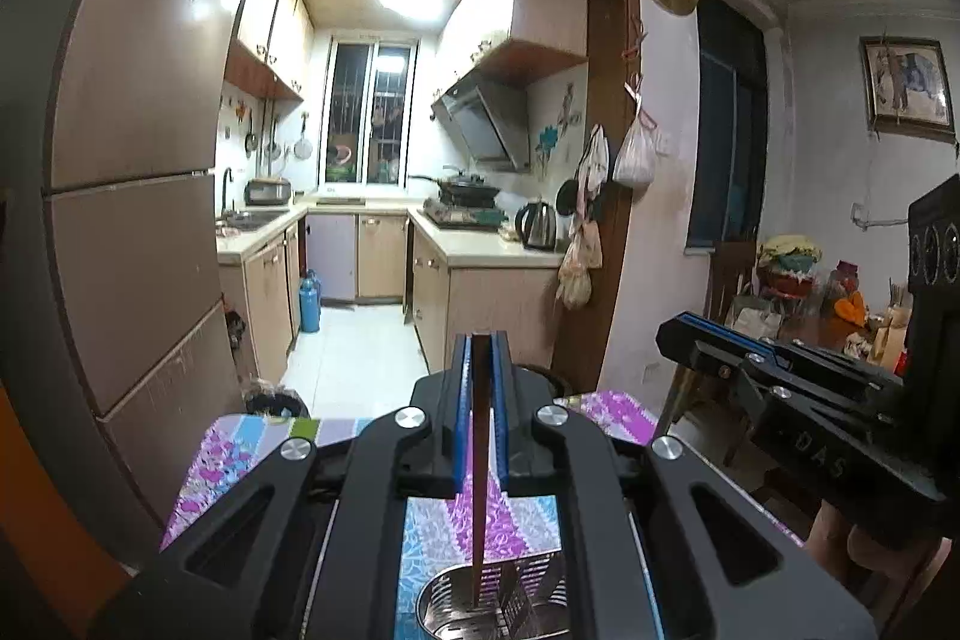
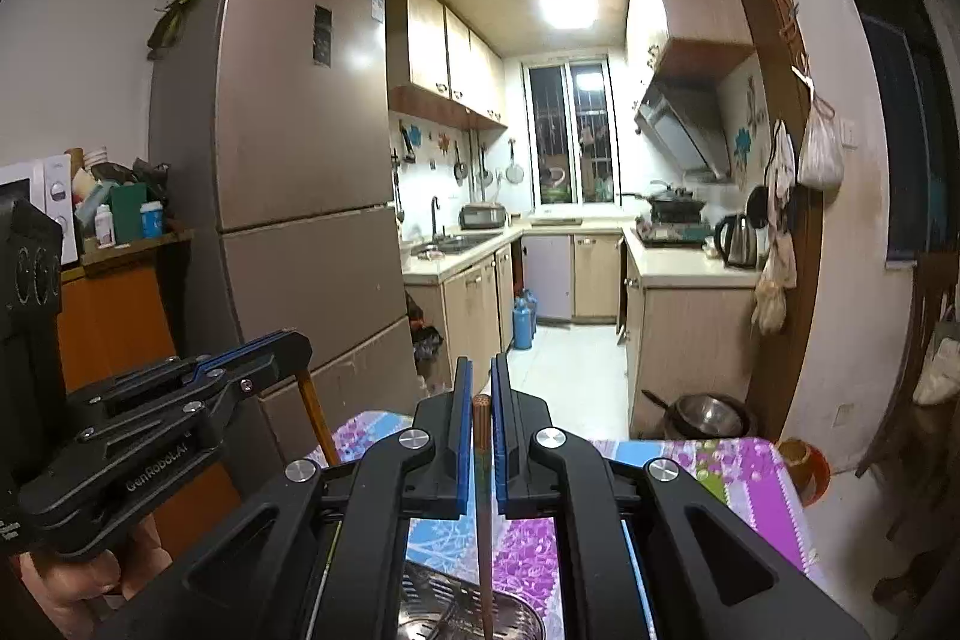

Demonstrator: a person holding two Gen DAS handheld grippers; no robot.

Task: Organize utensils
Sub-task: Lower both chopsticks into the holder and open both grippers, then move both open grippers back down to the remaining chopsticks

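Now both grippers, left (image 1: 480, 388) and right (image 2: 481, 400), clamp brown chopsticks (image 1: 480, 466) (keep vertical) over perforated steel holder (image 1: 498, 604).

left tool (image 1: 481, 358): black frame, blue finger pads, round silver screws, "GenRobot.AI" lettering on its side | right tool (image 2: 481, 388): same black build, blue pads, silver screws, "DAS" embossed on its body | bare hands grip the handles
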